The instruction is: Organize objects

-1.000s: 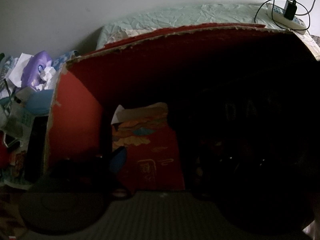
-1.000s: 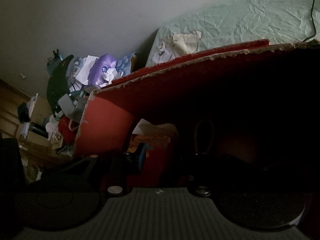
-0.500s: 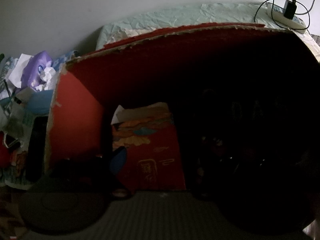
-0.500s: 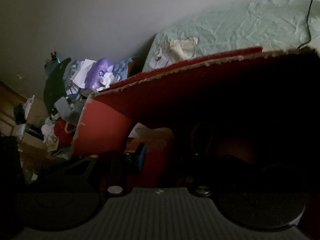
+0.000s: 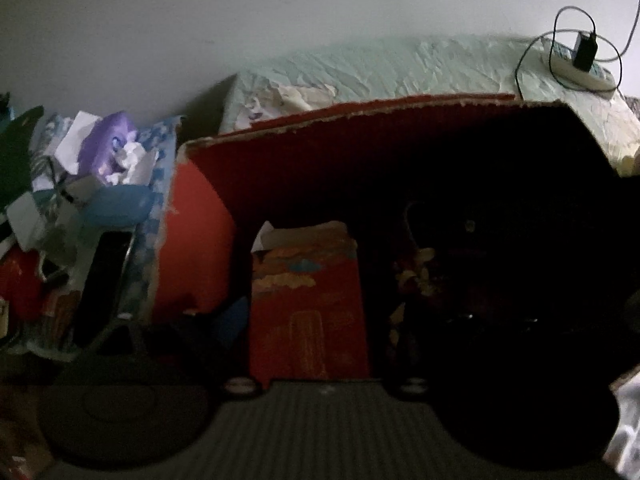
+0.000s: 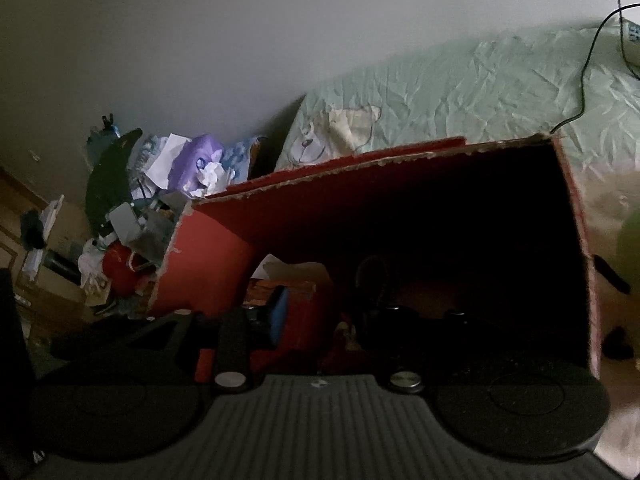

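A red cardboard box (image 5: 200, 232) (image 6: 208, 264) with torn edges stands open in front of both cameras, its right half lost in shadow. Inside, at the left, a red printed packet (image 5: 308, 300) (image 6: 308, 308) stands upright with pale paper sticking out of its top. My left gripper (image 5: 316, 312) reaches into the box. Its blue-padded left finger (image 5: 234, 316) is beside the packet's left edge, and its fingers stand wide apart on either side of the packet. My right gripper (image 6: 336, 312) is also inside the box, fingers wide apart. Its blue pad (image 6: 280, 312) is in front of the packet.
Left of the box lies a heap of clutter with a purple toy (image 5: 108, 148) (image 6: 196, 156), crumpled paper and a red object (image 6: 116, 268). Behind the box is a crinkled pale green cover (image 5: 400, 68) (image 6: 460, 92). A power strip with a plugged-in charger and cable (image 5: 580, 56) sits on it at the far right.
Both cameras have shifted: the box and clutter sit further right in the left wrist view. The right wrist view has drawn back and now shows the box's right wall. The packet stays between the fingers.
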A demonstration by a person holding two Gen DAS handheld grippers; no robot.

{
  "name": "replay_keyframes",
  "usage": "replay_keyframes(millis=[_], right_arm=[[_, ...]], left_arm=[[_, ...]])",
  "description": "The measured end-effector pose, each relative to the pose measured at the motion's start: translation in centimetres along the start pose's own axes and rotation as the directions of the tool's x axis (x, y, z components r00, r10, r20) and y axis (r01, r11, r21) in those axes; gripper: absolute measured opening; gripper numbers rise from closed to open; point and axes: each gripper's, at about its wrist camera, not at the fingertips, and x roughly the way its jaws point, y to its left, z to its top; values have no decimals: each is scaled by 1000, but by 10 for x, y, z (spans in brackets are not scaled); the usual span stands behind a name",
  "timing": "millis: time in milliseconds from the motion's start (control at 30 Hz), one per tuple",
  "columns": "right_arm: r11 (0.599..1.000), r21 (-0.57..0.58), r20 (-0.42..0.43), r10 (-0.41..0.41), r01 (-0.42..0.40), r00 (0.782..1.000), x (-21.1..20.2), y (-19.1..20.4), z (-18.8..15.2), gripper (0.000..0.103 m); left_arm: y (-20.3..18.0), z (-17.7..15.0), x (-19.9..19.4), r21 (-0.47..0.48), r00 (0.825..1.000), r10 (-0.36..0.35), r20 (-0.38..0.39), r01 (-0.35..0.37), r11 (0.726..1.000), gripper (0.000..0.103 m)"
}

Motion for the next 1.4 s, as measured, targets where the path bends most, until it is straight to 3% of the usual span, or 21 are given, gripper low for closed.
replay_keyframes(millis=[400, 600, 867, 1400], right_arm=[[999, -35, 93, -20, 24, 995, -42, 16, -19, 57], [995, -68, 142, -63, 74, 988, -60, 29, -30, 59], [988, -57, 197, -129, 143, 972, -76, 34, -45, 72], [976, -124, 148, -162, 180, 976, -76, 38, -63, 73]], left_arm=[[-2, -20, -44, -64, 998, 25, 52, -21, 998, 87], [-3, -31, -60, -85, 998, 17, 63, -12, 996, 94], [-6, -44, -74, -107, 998, -9, 65, 16, 994, 95], [-4, -59, -72, -179, 999, -40, 13, 42, 983, 103]])
